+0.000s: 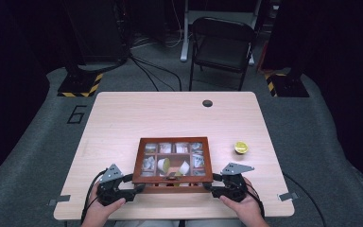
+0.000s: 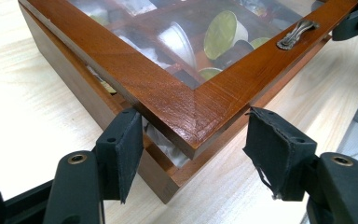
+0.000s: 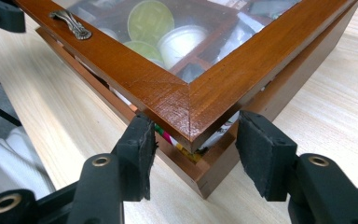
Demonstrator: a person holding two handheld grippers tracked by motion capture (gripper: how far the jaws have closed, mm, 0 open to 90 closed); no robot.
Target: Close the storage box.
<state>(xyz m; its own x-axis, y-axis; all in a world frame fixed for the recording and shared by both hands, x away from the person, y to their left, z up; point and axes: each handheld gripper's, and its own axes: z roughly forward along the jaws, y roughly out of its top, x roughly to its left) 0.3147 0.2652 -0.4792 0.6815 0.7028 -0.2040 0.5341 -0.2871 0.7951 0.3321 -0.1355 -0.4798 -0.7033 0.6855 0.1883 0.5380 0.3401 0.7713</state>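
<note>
The fingers (image 2: 121, 149) of the left gripper (image 1: 139, 187) are spread wide on both sides of the near left corner of the wooden box (image 1: 172, 163), and the right gripper (image 1: 207, 187) is released in the same way around the near right corner, holding nothing. The glass lid (image 2: 177, 88) is lifted a little above the base, with a metal handle (image 2: 298, 33) on its front edge. Inside are round capsules (image 3: 150, 19) and packets, blurred by the glass; the box sits at the near middle of the bench (image 1: 123, 123), a yellow capsule (image 1: 240, 147) apart at its right.
</note>
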